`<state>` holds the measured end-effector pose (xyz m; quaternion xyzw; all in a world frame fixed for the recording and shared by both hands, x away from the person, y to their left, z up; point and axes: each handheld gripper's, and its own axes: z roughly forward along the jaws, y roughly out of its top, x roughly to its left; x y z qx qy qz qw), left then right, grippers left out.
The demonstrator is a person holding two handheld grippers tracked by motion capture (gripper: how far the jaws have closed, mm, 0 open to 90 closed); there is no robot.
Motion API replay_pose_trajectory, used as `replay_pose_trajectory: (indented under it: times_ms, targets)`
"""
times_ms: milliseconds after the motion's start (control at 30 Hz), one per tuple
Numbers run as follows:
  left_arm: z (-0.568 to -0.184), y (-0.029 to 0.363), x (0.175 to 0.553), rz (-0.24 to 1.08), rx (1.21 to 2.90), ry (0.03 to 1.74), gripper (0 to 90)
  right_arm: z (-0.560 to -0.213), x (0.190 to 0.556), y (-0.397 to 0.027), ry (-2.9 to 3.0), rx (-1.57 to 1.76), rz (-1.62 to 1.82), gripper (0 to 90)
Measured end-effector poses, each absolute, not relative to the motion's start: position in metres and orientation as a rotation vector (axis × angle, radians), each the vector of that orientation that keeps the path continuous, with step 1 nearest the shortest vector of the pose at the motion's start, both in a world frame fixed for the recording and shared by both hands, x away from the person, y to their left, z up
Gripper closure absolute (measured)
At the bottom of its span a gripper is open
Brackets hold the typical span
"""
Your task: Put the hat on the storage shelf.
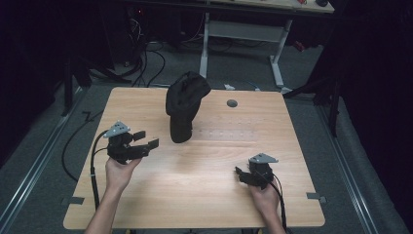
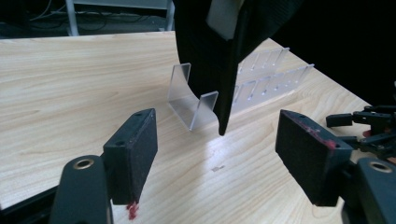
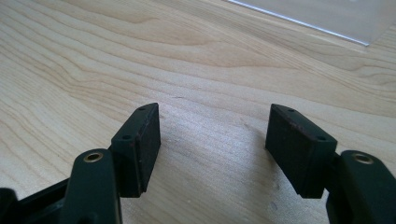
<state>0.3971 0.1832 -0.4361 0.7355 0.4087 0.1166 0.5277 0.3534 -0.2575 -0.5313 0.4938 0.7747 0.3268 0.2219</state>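
High view: my left gripper (image 1: 146,140) sits near the tabletop's (image 1: 204,195) left edge, about midway between near and far edges, with its jaws spread apart and nothing between them, aimed toward the black cap (image 1: 185,100). The cap stands propped up on a clear acrylic stand (image 2: 191,105) in the far half of the tabletop, a little left of centre, apart from both grippers. A round grey grommet (image 1: 232,103) lies to the right of the cap, near the far edge.

Left gripper view: I see the two black pads (image 2: 135,149) wide apart; the cap's dark brim (image 2: 224,84) hangs down in front of them, its tip above the wood, not touching either pad. The curved clear stand rests on the tabletop just behind the brim, with a row of further clear acrylic pieces (image 2: 271,79) beyond it.

Right gripper view: my right gripper (image 3: 212,135) holds its jaws parted over bare wood, gripping nothing; a clear sheet's edge (image 3: 327,18) shows at the far right. In the high view this gripper (image 1: 240,171) is near the tabletop's right near corner, well apart from the cap
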Motion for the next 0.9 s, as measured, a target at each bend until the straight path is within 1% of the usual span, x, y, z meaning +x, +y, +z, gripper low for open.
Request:
replay_pose_trajectory:
  times_ms: [400, 533, 900]
  targets:
    - [-0.440, 0.191, 0.381, 0.266, 1.741, 0.988, 26.9, -0.531, 0.353, -0.258, 2.141, 1.364, 0.903, 35.6]
    - [-0.444, 0.191, 0.375, 0.264, 1.719, 0.985, 28.0, -0.531, 0.353, -0.258, 2.140, 1.364, 0.903, 35.5]
    - [-0.450, 0.190, 0.366, 0.262, 1.736, 0.990, 28.0, -0.531, 0.353, -0.258, 2.141, 1.365, 0.901, 35.5]
